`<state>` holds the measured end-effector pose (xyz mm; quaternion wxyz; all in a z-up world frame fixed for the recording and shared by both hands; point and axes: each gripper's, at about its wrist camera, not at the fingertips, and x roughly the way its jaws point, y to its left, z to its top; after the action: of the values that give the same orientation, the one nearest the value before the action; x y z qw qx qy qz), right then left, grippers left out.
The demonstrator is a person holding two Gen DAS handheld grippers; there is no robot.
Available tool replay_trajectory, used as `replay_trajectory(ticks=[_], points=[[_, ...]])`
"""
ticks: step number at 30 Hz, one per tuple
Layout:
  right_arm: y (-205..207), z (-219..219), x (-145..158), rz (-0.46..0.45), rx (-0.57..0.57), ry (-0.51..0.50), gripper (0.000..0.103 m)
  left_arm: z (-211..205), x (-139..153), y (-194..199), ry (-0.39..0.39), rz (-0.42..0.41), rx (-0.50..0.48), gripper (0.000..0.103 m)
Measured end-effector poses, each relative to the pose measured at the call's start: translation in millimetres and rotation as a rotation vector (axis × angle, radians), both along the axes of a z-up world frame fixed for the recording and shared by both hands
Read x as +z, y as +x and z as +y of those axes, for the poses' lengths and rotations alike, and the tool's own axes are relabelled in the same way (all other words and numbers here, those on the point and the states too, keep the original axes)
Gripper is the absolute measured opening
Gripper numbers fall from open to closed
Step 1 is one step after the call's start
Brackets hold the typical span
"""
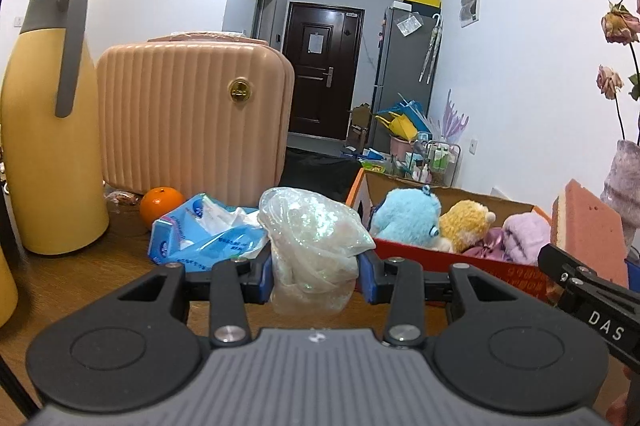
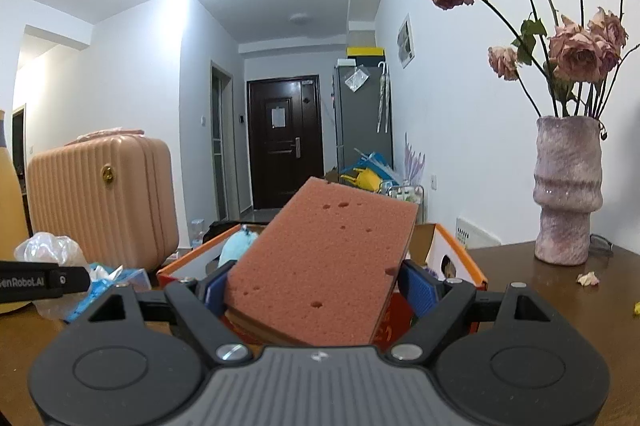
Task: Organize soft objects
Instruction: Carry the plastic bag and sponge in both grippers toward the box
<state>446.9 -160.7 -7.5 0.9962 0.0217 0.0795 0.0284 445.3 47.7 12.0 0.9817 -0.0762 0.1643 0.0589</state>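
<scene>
My left gripper (image 1: 316,276) is shut on a crumpled clear plastic bag (image 1: 312,238), held just above the wooden table. My right gripper (image 2: 310,290) is shut on a pink sponge (image 2: 324,262), tilted up in front of the orange cardboard box (image 2: 460,258). In the left wrist view the box (image 1: 420,254) lies to the right and holds a blue plush (image 1: 404,214), a yellow plush (image 1: 468,224) and a lilac soft item (image 1: 524,238); the sponge (image 1: 588,230) and the right gripper's finger show at its right end.
A blue tissue pack (image 1: 200,234), an orange (image 1: 160,204), a pink ribbed case (image 1: 192,122) and a yellow jug (image 1: 48,122) stand on the left. A vase of dried roses (image 2: 568,194) stands on the right. Petals (image 2: 588,279) lie on the table.
</scene>
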Motion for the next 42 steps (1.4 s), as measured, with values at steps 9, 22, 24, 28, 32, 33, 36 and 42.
replay_trajectory(ticks=[9,22,24,28,32,33,36,42], points=[[18.4,-9.5,1.0,-0.020,-0.024,0.015,0.084,-18.0,5.4,17.7,0.005,-0.033,0.006,0.041],[41.2,-17.7,3.1,-0.032,-0.029,0.023,0.084,-29.1,9.5,49.5,-0.021,-0.053,0.030,0.041],[45.7,-18.9,3.1,-0.034,-0.031,0.024,0.084,-29.3,9.0,54.8,-0.023,-0.053,0.030,0.041],[56.7,-21.7,3.4,-0.036,-0.034,0.023,0.084,-30.8,8.2,65.9,-0.027,-0.053,0.033,0.041],[64.3,-23.1,3.8,-0.037,-0.035,0.022,0.084,-33.1,8.6,76.9,-0.030,-0.054,0.036,0.041],[64.8,-23.2,3.8,-0.036,-0.035,0.022,0.084,-33.5,8.6,79.4,-0.030,-0.055,0.037,0.041],[74.1,-23.3,4.2,-0.037,-0.035,0.019,0.084,-34.7,7.9,86.4,-0.032,-0.057,0.037,0.041],[89.5,-23.1,3.6,-0.039,-0.034,0.011,0.084,-43.2,7.0,105.4,-0.024,-0.056,0.029,0.041]])
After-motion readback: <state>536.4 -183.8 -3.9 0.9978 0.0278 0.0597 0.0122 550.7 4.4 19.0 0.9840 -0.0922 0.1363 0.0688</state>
